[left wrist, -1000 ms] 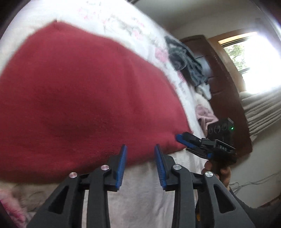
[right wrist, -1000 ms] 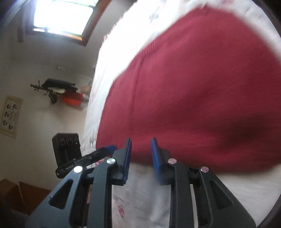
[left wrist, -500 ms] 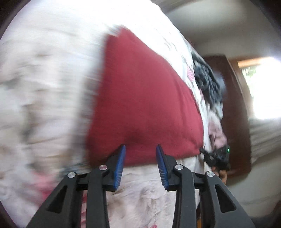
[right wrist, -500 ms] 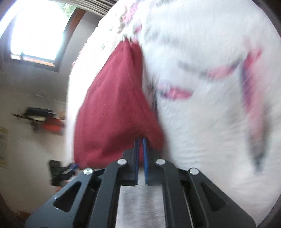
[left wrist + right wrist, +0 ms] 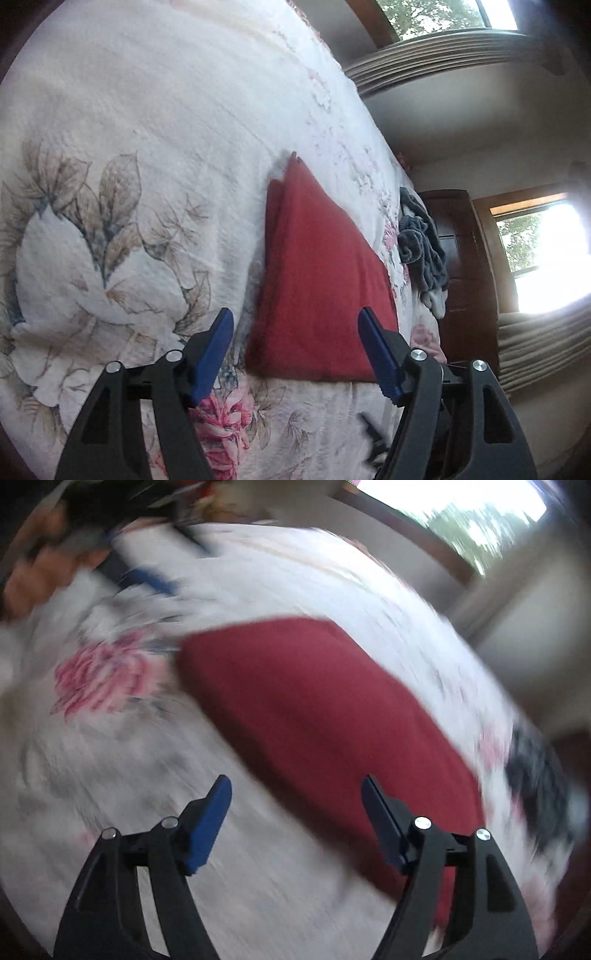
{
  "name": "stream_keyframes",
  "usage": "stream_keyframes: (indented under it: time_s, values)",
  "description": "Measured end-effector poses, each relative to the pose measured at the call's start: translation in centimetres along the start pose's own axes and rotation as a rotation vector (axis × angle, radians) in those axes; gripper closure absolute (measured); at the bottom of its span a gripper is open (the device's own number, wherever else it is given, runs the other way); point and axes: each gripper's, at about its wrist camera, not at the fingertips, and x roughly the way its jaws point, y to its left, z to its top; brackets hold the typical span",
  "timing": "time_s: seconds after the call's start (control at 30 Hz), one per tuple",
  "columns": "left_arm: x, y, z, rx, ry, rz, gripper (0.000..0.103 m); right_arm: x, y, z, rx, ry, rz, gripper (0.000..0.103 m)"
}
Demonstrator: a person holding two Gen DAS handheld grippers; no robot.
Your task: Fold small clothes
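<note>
Since the earlier frames, the red garment (image 5: pixel 317 288) has been folded narrower and released; it lies on the bed (image 5: pixel 147 110), at twelve o'clock from both spread, empty grippers, left gripper (image 5: pixel 295 350) and right gripper (image 5: pixel 295 819); further folds may be needed.

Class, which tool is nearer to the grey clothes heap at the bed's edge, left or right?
Right, as far as the views show. The left tool sits at the red garment's near edge, the grey heap beyond it. The right tool is blurred, with the heap close beside it.
</note>
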Motion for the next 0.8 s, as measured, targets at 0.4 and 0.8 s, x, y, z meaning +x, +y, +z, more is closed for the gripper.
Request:
stream_keyframes:
  time_s: [0.4,0.8]
  values:
    - [-2.5,3.0,-0.2,-0.010,-0.010,-0.064,0.031,7.6,9.6,6.2,-0.341,0.008,-0.220,0.032]
    - [-2.2,3.3,2.0,-0.048,-0.013,-0.126,0.030,12.5,7.8,9.1,-0.340,0.034,-0.311,0.056]
